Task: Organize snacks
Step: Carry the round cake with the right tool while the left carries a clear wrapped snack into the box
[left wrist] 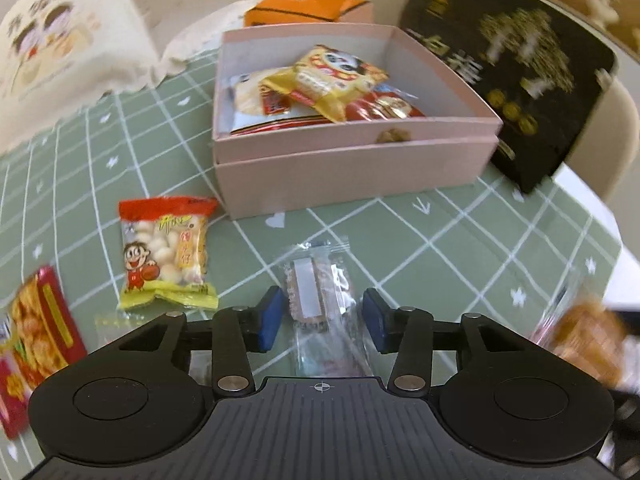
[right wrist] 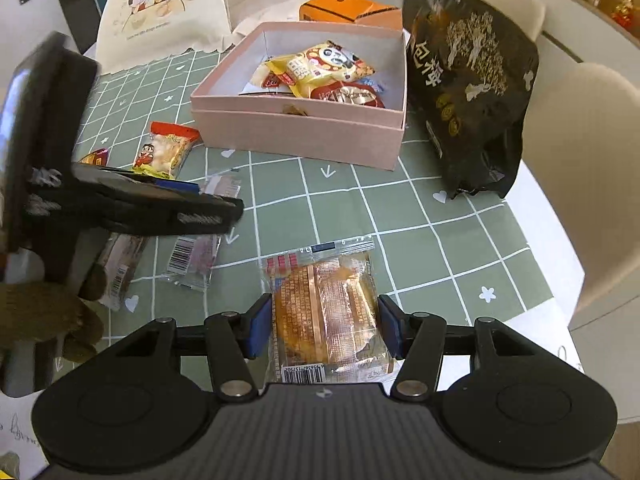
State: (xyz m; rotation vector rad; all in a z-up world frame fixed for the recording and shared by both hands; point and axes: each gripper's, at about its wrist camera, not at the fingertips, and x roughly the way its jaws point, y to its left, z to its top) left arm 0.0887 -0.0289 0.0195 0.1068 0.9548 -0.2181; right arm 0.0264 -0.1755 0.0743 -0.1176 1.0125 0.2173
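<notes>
A pink box holds several snack packets on the green checked tablecloth. My left gripper is open, its blue pads either side of a clear-wrapped pinkish snack lying on the cloth. My right gripper is open around an orange cake packet on the cloth; the pads stand close to its sides. The left gripper shows from the side in the right wrist view. A red and yellow snack bag lies left of the box.
A big black bag stands right of the box, an orange box behind it. A red packet lies far left. More clear packets lie on the cloth. Cream chairs stand at the right.
</notes>
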